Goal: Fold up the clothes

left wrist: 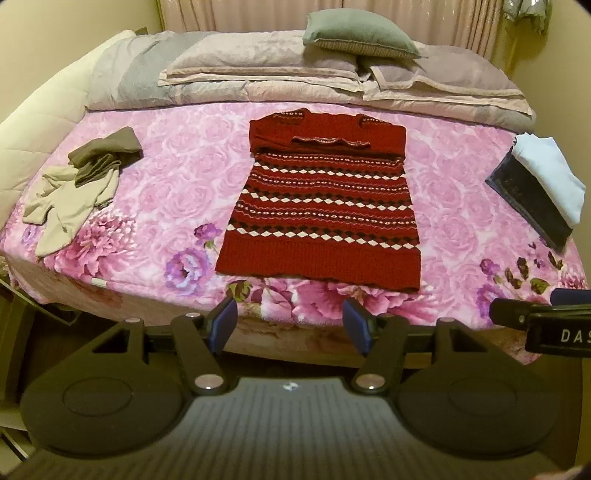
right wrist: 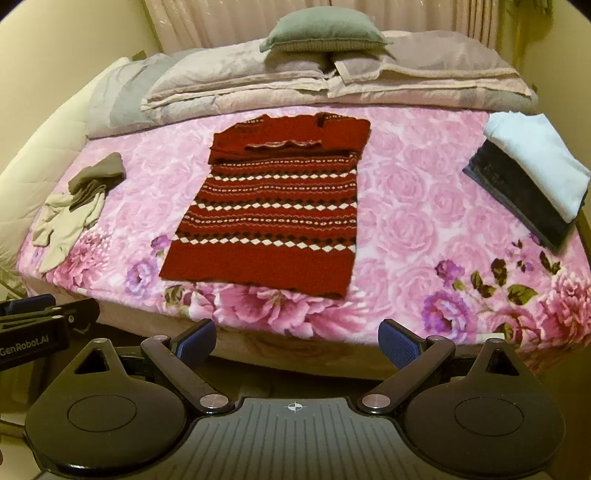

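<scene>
**Both grippers hang open at the near edge of the bed, sweater untouched**

And here we are at the foot of the bed. The left gripper (left wrist: 290,325) has its jaws spread wide, blue pads (left wrist: 223,323) well apart, and nothing sits between them, only the near edge of the pink floral blanket (left wrist: 177,177) beyond. The right gripper (right wrist: 299,343) is just the same: jaws wide, blue pads (right wrist: 397,345) clear of everything, gripping nothing. Each gripper shows at the side of the other's view, so they are side by side, both short of the fabric.

The red patterned sweater (left wrist: 321,206) lies flat in the middle of the blanket, hem towards us and close to the near edge, its top part already folded down over the chest with a wavy knitted edge across it. No pad touches it.

Off to the left, a loose heap of beige and olive clothes (left wrist: 79,184) lies rumpled. On the right, near the edge, a folded stack (left wrist: 535,184): a white piece on top of a dark one. At the far end, folded bedding (left wrist: 258,70) and a grey-green cushion (left wrist: 354,35) in front of the curtain.
</scene>
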`<action>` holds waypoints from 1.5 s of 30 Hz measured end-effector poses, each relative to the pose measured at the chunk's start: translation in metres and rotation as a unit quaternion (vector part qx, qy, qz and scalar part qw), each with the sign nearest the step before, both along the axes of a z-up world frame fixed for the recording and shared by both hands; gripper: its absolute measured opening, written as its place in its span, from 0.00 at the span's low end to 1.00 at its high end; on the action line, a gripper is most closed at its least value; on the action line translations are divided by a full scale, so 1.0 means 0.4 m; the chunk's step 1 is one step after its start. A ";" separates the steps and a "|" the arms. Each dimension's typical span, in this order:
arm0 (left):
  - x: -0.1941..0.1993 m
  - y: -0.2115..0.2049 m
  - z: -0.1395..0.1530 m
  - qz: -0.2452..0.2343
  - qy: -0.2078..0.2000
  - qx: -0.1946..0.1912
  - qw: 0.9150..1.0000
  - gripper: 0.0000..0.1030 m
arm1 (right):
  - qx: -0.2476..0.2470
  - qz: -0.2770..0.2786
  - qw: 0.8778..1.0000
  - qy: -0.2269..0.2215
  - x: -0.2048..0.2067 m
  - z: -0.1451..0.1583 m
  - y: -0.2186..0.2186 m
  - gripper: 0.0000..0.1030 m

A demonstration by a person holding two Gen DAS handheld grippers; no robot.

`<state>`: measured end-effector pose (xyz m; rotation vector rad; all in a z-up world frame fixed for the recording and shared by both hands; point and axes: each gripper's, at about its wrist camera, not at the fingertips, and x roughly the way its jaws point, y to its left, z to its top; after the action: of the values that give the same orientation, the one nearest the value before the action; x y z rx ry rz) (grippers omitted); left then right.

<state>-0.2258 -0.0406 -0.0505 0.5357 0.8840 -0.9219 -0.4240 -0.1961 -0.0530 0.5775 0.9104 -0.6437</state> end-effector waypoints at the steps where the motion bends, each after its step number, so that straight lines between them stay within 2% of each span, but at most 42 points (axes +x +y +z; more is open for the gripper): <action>1: 0.009 -0.009 -0.008 -0.002 0.003 0.001 1.000 0.58 | 0.003 -0.003 1.000 0.000 0.004 -0.007 -0.010 0.94; 5: 0.078 -0.034 -0.045 0.002 0.017 0.004 1.000 0.58 | 0.017 -0.024 1.000 -0.003 0.020 -0.044 -0.060 0.94; 12: 0.307 -0.100 -0.113 0.025 0.052 0.002 0.998 0.57 | 0.042 -0.078 0.996 0.005 0.053 -0.124 -0.178 0.94; 17: 0.466 -0.173 -0.168 -0.005 0.085 0.005 0.996 0.52 | 0.068 -0.118 0.991 0.018 0.097 -0.185 -0.264 0.94; 20: 0.561 -0.229 -0.211 -0.023 0.118 0.018 0.993 0.52 | 0.088 -0.157 0.983 0.022 0.116 -0.205 -0.305 0.94; 23: 0.638 -0.285 -0.251 -0.040 0.147 0.027 0.988 0.52 | 0.109 -0.204 0.973 0.007 0.135 -0.216 -0.335 0.94; 26: 0.691 -0.345 -0.315 -0.066 0.168 0.033 0.983 0.52 | 0.123 -0.241 0.963 -0.005 0.164 -0.244 -0.358 0.94; 29: 0.725 -0.383 -0.390 -0.073 0.177 0.055 0.980 0.52 | 0.136 -0.249 0.959 0.015 0.196 -0.304 -0.368 0.94; 33: 0.767 -0.393 -0.486 -0.048 0.209 0.078 0.974 0.53 | 0.158 -0.254 0.954 0.033 0.219 -0.387 -0.376 0.94; 36: 0.805 -0.387 -0.567 -0.019 0.239 0.085 0.967 0.54 | 0.193 -0.275 0.942 0.011 0.224 -0.463 -0.412 0.94; 38: 0.827 -0.385 -0.606 -0.003 0.258 0.077 0.963 0.54 | 0.212 -0.295 0.932 -0.002 0.226 -0.514 -0.449 0.94; 42: 0.862 -0.384 -0.677 0.015 0.293 0.048 0.955 0.53 | 0.197 -0.311 0.929 -0.017 0.213 -0.578 -0.518 0.94; 45: 0.879 -0.383 -0.710 0.005 0.309 0.013 0.951 0.53 | 0.188 -0.317 0.929 -0.024 0.192 -0.618 -0.563 0.94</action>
<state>0.1259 -0.1939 -0.3345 0.2567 1.4628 -1.0902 -0.3473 -0.4213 -0.3004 1.2554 0.7989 -1.0363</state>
